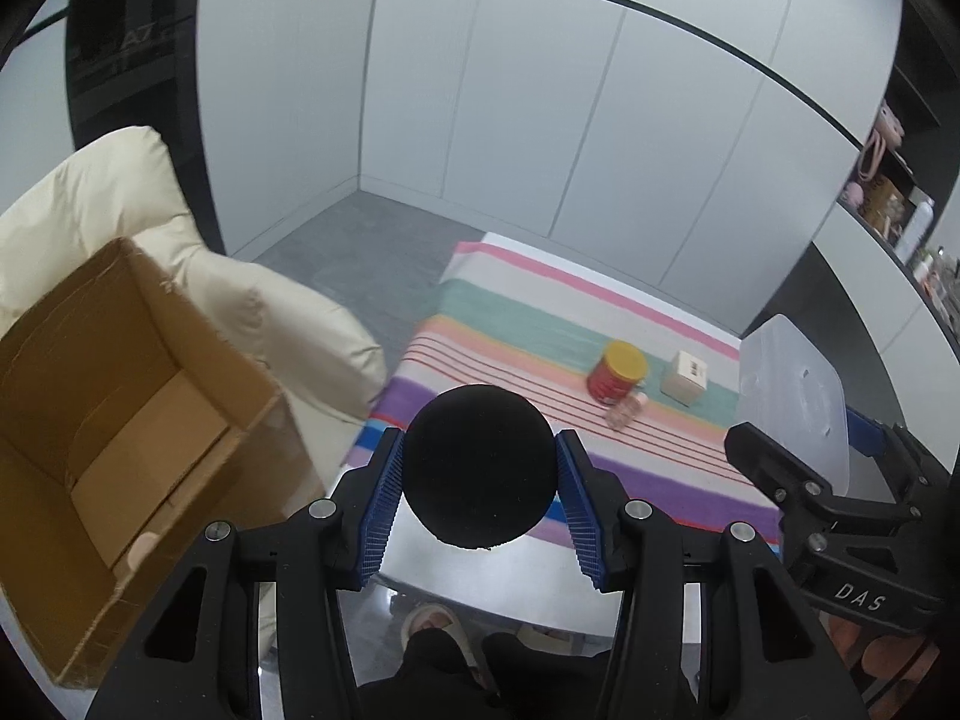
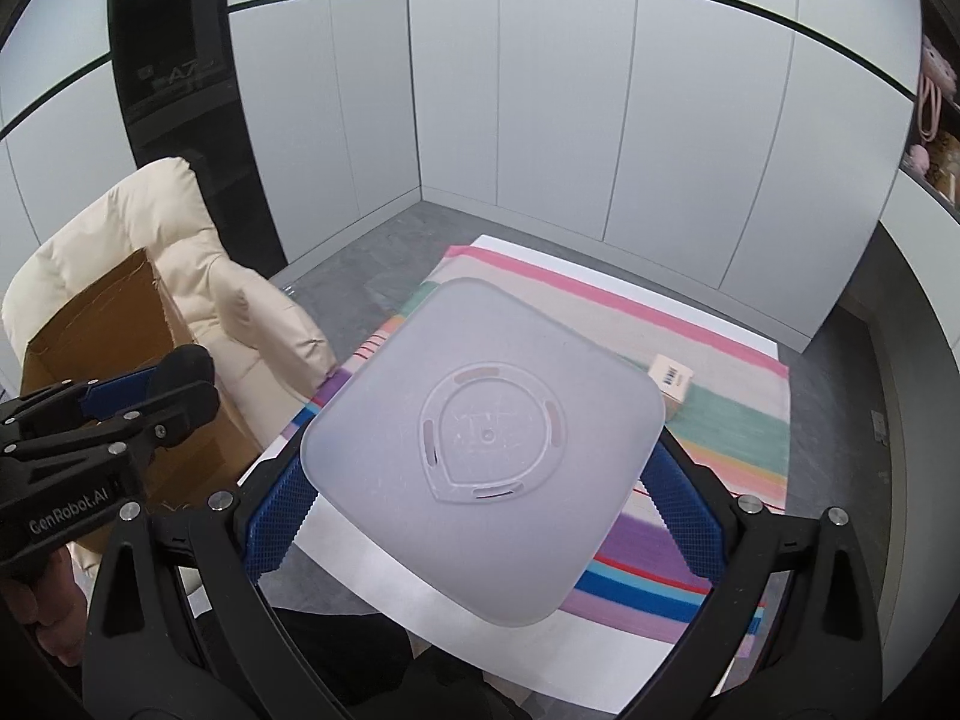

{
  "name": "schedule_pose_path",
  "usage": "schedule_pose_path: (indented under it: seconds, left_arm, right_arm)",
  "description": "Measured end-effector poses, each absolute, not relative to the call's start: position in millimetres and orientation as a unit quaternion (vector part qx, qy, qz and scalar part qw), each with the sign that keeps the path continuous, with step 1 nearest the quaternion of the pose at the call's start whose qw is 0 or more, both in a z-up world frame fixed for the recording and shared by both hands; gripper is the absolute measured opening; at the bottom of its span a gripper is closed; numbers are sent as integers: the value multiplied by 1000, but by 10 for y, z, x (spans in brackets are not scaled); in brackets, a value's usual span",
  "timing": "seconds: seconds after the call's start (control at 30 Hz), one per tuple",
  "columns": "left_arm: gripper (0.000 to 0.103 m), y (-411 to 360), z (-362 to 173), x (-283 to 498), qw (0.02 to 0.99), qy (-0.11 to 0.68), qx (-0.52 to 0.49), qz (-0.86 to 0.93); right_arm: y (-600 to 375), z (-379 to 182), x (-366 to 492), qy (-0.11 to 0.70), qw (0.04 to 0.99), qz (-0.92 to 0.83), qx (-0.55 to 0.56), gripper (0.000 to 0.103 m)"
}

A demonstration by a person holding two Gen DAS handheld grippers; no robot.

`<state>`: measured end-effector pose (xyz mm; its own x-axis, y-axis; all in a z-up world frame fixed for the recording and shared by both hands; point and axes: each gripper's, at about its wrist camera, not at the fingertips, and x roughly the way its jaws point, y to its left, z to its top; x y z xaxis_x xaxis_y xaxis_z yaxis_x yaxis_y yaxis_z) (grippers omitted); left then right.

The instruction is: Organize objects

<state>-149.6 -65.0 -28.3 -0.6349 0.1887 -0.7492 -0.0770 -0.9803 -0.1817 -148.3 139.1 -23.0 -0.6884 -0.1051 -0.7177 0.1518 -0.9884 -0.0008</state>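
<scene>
My left gripper (image 1: 478,480) is shut on a black ball (image 1: 478,468) and holds it in the air between the table's near left corner and an open cardboard box (image 1: 120,408). My right gripper (image 2: 480,474) is shut on a frosted translucent square plastic lid (image 2: 486,438), held above the striped cloth (image 2: 720,432); it also shows in the left wrist view (image 1: 798,390). On the cloth stand a red can with a yellow lid (image 1: 615,373), a small beige box (image 1: 684,379) and a small pink object (image 1: 627,411).
The cardboard box rests on a cream padded armchair (image 1: 96,204) left of the white table (image 1: 516,576). White wall panels stand behind. Shelves with pink items (image 1: 882,138) are at the far right. The floor is grey.
</scene>
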Motion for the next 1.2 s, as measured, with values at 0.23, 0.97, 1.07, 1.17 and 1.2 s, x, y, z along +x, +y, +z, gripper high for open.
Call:
schedule_pose_path:
  seconds: [0.23, 0.97, 1.07, 1.17, 1.2]
  left_arm:
    - [51, -959, -304, -1453, 45, -69, -417, 905]
    - [51, -2047, -271, -1117, -58, -89, -397, 912]
    - [51, -2195, -268, -1064, -72, -92, -396, 911]
    - [52, -2319, -281, -1022, -83, -93, -396, 910]
    - [52, -2362, -284, -1002, -88, -92, -396, 909]
  right_arm:
    - [1125, -256, -1566, 35, 86, -917, 387, 101]
    - [-65, -264, -1530, 80, 180, -905, 377, 101]
    - [-231, -278, -1519, 85, 195, -901, 378, 101]
    - [-388, -279, -1481, 90, 209, -898, 377, 101]
    - [-441, -282, -1470, 93, 213, -897, 377, 101]
